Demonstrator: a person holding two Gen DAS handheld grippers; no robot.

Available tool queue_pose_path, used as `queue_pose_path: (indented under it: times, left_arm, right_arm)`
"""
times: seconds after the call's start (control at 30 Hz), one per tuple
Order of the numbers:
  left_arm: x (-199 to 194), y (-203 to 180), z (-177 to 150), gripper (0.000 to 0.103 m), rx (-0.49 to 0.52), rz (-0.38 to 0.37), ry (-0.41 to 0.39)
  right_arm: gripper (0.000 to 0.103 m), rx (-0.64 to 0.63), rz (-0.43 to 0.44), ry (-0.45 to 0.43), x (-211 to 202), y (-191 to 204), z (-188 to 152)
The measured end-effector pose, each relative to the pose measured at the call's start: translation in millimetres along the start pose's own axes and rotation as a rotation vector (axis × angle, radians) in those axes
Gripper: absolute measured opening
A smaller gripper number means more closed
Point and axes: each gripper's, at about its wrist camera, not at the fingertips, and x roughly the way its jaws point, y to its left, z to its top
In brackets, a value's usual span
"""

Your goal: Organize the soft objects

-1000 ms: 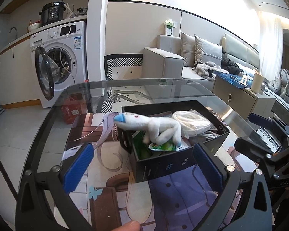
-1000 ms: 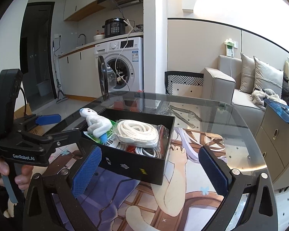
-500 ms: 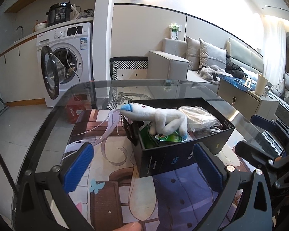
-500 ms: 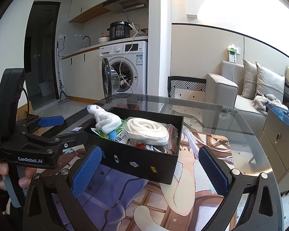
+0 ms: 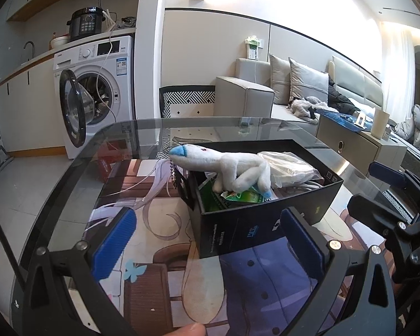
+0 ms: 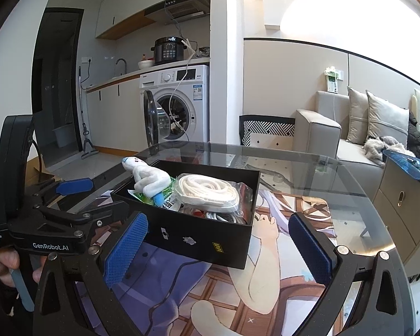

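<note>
A round glass-topped table (image 5: 78, 173) with a printed cartoon mat beneath the pane fills the lower half of both views, and behind it, in the upper left of each frame, stands a white front-loading washing machine (image 6: 179, 103) with its door swung open. At the centre of the table sits an open black cardboard box (image 6: 198, 238), which looks to be the collecting place for the soft things. Inside it, toward the right in the right wrist view, lies a coiled white rope in a clear plastic bag (image 6: 207, 193), on top of other cords. At the box's left end a white plush toy with a blue tip (image 5: 226, 168) is draped over a green packet (image 5: 238, 196), its head poking out past the rim, probably because it is longer than the space left for it. Both tools hang short of the box, holding nothing: the left gripper (image 5: 207, 243) has its blue pads spread wide, and the right gripper (image 6: 218, 246) is spread just as wide. With everything soft seemingly boxed, the sorting appears nearly or fully done; tucking the toy's head in may remain.
</note>
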Motion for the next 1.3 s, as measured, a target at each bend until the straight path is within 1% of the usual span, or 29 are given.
queue_pose_path:
  times: [0.37, 0.57, 1.3]
  left_arm:
    - [-7, 6, -2, 0.103, -0.036, 0.016, -0.032]
    - [-7, 4, -3, 0.103, -0.021, 0.018, -0.035]
    - [-8, 3, -3, 0.103, -0.021, 0.016, -0.035]
  right_arm:
    - [0.102, -0.017, -0.028, -0.014, -4, 5, -2]
    - [0.102, -0.021, -0.036, -0.024, -7, 7, -4]
    - [0.102, -0.038, -0.038, -0.027, -7, 11, -3]
